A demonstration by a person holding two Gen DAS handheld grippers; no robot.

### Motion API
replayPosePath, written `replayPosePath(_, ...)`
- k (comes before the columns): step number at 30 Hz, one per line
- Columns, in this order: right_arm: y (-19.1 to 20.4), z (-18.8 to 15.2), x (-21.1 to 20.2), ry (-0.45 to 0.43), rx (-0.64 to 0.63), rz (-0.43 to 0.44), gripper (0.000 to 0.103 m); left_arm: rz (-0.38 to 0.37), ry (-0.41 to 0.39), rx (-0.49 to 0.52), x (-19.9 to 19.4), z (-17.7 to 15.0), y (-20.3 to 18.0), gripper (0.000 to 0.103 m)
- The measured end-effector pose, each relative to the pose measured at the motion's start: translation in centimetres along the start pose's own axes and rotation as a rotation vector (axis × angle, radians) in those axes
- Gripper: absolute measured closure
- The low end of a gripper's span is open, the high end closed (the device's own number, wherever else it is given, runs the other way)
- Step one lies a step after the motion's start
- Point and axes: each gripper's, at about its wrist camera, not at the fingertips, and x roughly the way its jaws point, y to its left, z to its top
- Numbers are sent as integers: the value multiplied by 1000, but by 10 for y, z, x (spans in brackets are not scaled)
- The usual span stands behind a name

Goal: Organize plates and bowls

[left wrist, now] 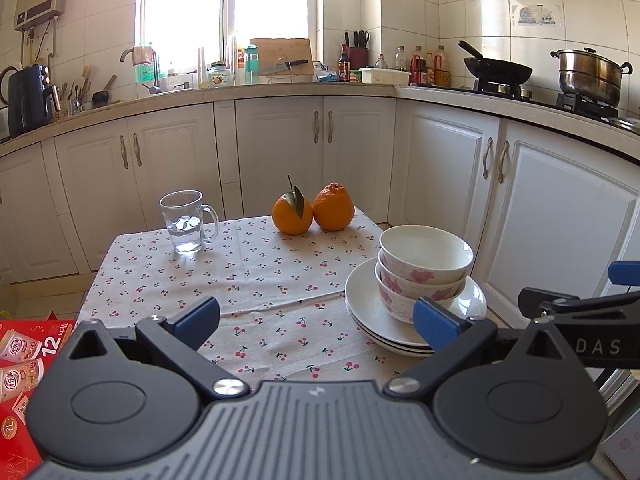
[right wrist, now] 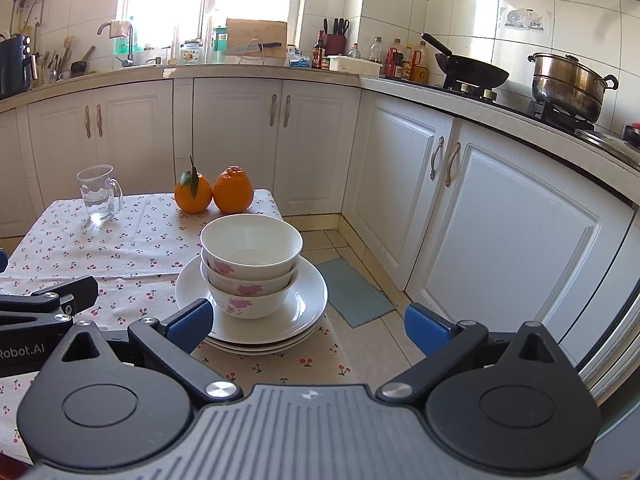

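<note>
Three white bowls with pink flowers (left wrist: pixel 424 268) are nested in a stack on a pile of white plates (left wrist: pixel 368 312) at the table's right edge. The bowls (right wrist: pixel 250 264) and plates (right wrist: pixel 304 300) also show in the right wrist view. My left gripper (left wrist: pixel 316 320) is open and empty, just left of and in front of the stack. My right gripper (right wrist: pixel 308 324) is open and empty, in front of the stack near its right side. The right gripper also shows in the left wrist view (left wrist: pixel 580 292).
A cherry-print tablecloth (left wrist: pixel 256 272) covers the small table. A glass mug with water (left wrist: pixel 186 222) stands at the back left, two oranges (left wrist: pixel 312 210) at the back middle. A red box (left wrist: pixel 24 360) lies left of the table. White cabinets (right wrist: pixel 500 216) stand behind and to the right.
</note>
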Motion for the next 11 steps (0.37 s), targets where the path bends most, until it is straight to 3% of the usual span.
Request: replayPosePath(11, 0, 0, 0, 0, -1, -1, 0, 1, 0, -3, -1, 0, 1, 1)
